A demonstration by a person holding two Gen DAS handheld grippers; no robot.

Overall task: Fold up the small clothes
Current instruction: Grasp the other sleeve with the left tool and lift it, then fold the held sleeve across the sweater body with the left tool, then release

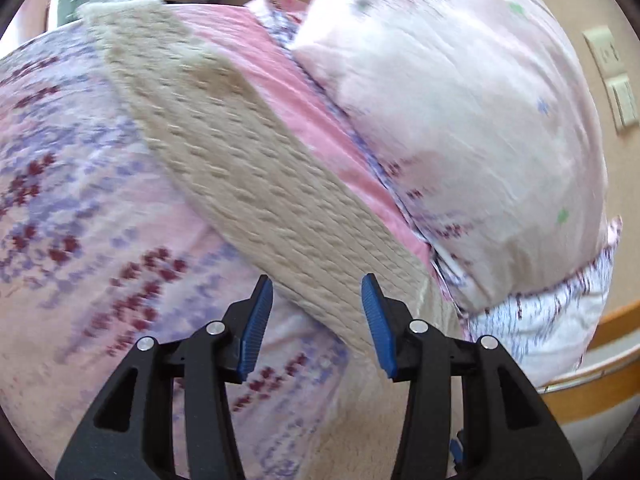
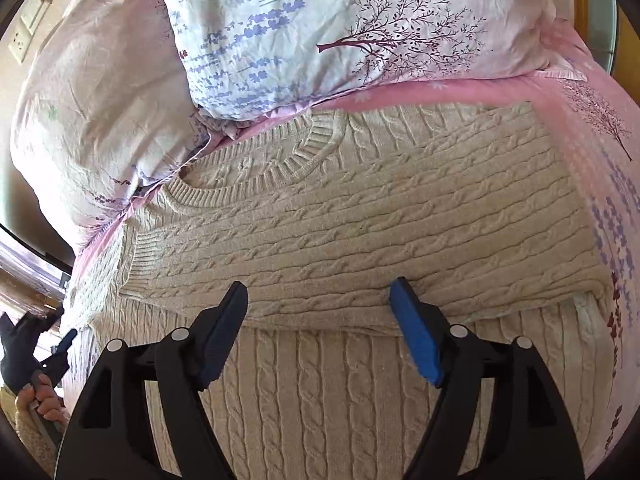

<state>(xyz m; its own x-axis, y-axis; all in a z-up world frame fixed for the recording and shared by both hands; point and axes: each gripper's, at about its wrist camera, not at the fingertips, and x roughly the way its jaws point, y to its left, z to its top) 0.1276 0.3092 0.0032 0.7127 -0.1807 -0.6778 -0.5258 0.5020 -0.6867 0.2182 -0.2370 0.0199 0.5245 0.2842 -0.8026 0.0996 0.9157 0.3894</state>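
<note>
A cream cable-knit sweater lies on a pink flowered bedspread, its sleeve folded across the body and its collar toward the pillows. My right gripper is open and empty, just above the folded sleeve's near edge. In the left wrist view the sweater runs diagonally across the bed. My left gripper is open and empty, over the sweater's near corner. The left gripper also shows in the right wrist view, at the far left edge, held by a hand.
Two pillows lie at the head of the bed: a pale pink one and a white one with lavender and tree prints. A wall with switches and a wooden bed frame are at the right in the left wrist view.
</note>
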